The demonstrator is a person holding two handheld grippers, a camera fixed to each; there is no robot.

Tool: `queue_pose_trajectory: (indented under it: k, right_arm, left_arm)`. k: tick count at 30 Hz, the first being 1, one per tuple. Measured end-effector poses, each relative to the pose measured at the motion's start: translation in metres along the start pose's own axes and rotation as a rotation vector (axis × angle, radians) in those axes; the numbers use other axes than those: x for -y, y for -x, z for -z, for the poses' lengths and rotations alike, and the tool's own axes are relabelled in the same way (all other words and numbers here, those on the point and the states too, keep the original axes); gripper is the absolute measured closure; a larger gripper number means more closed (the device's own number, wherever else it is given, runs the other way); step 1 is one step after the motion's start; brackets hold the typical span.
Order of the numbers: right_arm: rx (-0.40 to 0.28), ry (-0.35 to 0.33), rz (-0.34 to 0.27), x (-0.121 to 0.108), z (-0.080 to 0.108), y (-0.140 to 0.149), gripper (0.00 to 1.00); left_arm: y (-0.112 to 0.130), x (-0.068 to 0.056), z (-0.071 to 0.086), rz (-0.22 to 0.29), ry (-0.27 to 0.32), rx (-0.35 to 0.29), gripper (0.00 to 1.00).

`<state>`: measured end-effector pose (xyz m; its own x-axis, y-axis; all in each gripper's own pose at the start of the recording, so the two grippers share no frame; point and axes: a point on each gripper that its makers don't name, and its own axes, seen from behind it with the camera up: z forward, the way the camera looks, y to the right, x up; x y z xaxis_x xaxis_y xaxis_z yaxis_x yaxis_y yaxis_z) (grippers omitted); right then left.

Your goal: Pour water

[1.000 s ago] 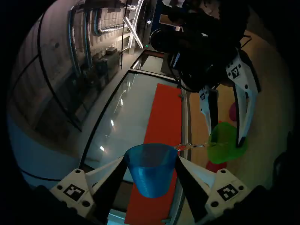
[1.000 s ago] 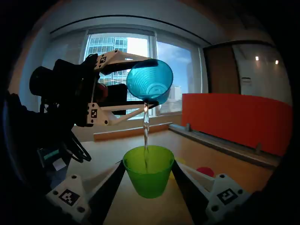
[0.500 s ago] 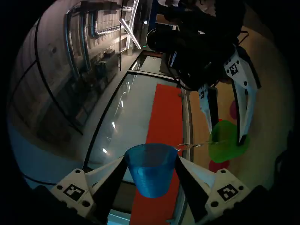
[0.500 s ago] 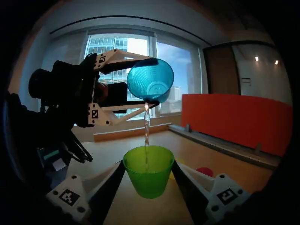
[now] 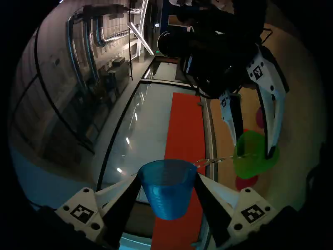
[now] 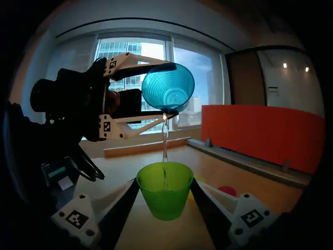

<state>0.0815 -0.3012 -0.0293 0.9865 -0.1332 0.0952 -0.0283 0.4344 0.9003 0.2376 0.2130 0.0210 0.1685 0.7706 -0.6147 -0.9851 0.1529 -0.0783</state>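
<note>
water (image 6: pixel 165 139) level in green cup (image 6: pixel 165 198) unclear

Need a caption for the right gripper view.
Left hand-held gripper tips the blue cup, a thin water stream falling into the green cup held by the right hand-held gripper.

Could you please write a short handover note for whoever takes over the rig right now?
Left gripper: shut on the blue cup, held tipped above the green cup.
Right gripper: shut on the green cup, upright.
A thin stream of water runs from the blue cup's rim into the green cup; fill level unclear.
Done: pour under way.
Left: probably empty the blue cup, turn it upright, set both cups down.
</note>
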Motion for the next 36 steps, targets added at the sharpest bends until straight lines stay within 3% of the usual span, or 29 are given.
queue_pose_trajectory:
  k: [9, 36]
  right_arm:
    - [-0.003, 0.002, 0.004, -0.001, 0.0, -0.001, 0.09]
    - [-0.009, 0.003, 0.007, -0.001, 0.001, -0.003, 0.09]
  left_arm:
    - [-0.002, 0.005, 0.0, -0.033, -0.004, -0.002, 0.14]
    - [-0.01, 0.001, 0.005, -0.179, -0.005, 0.006, 0.14]
